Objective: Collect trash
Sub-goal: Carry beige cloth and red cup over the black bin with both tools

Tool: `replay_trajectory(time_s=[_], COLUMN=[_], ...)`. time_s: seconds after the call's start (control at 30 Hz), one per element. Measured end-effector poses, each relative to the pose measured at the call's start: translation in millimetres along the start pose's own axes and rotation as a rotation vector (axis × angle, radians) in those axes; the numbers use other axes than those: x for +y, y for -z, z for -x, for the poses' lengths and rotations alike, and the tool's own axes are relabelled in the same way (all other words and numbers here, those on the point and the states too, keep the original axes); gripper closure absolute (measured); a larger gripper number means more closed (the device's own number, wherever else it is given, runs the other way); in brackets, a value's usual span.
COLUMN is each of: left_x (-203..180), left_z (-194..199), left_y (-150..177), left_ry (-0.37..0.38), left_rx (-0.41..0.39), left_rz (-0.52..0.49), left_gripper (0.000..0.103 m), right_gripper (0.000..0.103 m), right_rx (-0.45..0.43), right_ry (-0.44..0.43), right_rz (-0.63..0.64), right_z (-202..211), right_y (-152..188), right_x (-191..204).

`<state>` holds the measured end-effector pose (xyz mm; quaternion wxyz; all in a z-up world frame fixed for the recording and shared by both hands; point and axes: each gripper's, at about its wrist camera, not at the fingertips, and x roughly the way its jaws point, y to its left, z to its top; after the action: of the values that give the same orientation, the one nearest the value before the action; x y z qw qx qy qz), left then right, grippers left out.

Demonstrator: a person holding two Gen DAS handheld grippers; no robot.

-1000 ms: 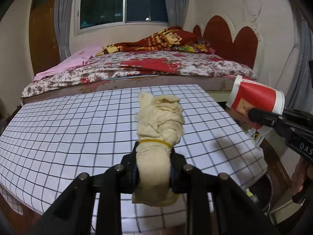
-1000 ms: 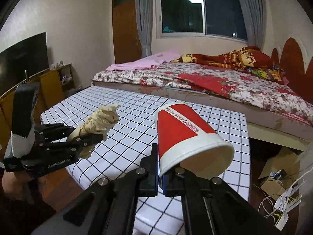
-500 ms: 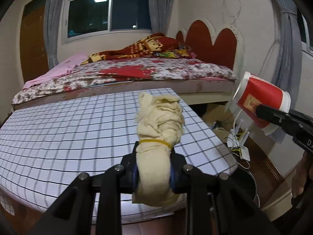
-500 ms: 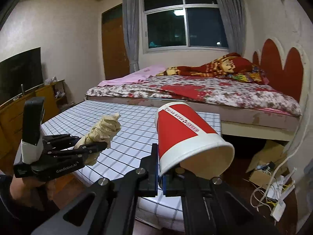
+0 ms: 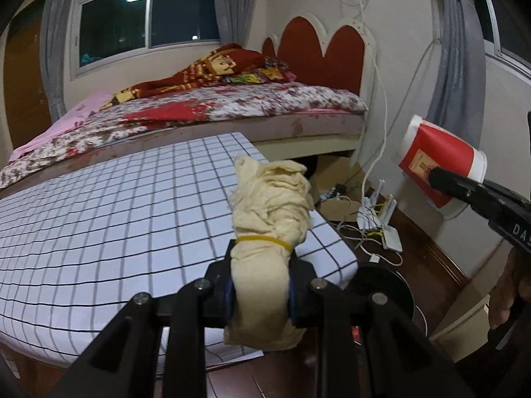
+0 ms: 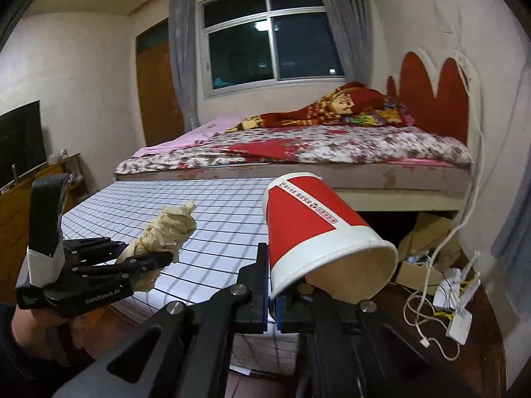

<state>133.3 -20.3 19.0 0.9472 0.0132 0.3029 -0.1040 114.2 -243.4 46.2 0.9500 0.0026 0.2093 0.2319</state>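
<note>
My left gripper (image 5: pixel 262 287) is shut on a cream cloth bundle (image 5: pixel 270 199) tied with a yellow rubber band; the bundle sticks up over the right corner of the grid-patterned table (image 5: pixel 99 215). My right gripper (image 6: pixel 273 295) is shut on the rim wall of a red and white paper cup (image 6: pixel 315 232), which lies tilted with its mouth facing right and toward the camera. In the left wrist view the cup (image 5: pixel 438 162) hangs at the far right, beyond the table edge. In the right wrist view, the left gripper (image 6: pixel 156 258) with the bundle (image 6: pixel 169 232) is at the lower left.
A round black bin (image 5: pixel 388 282) stands on the wooden floor by the table's right corner. A white router with cables (image 5: pixel 381 219) and a cardboard box (image 5: pixel 335 172) lie near the wall. A bed (image 5: pixel 232 106) with a red headboard stands behind the table.
Both hands have swung to the right, from over the table toward its right corner. The floor, router and black bin have come into view. Both grips are unchanged.
</note>
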Motion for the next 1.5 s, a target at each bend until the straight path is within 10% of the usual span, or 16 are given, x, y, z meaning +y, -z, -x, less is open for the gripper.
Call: replay_trajectory(time_s=[1.5], left_x=[-165.3], left_z=[-112.9], left_y=[88.2], left_ry=[0.271], left_rx=[0.36], left_rz=[-0.134], left_gripper=[0.077], right_gripper=[0.1], right_rx=[0.441], right_ry=[0.198], right_rz=[-0.154], right_z=[-18.1], right_y=[162.0], right_x=[-130.0])
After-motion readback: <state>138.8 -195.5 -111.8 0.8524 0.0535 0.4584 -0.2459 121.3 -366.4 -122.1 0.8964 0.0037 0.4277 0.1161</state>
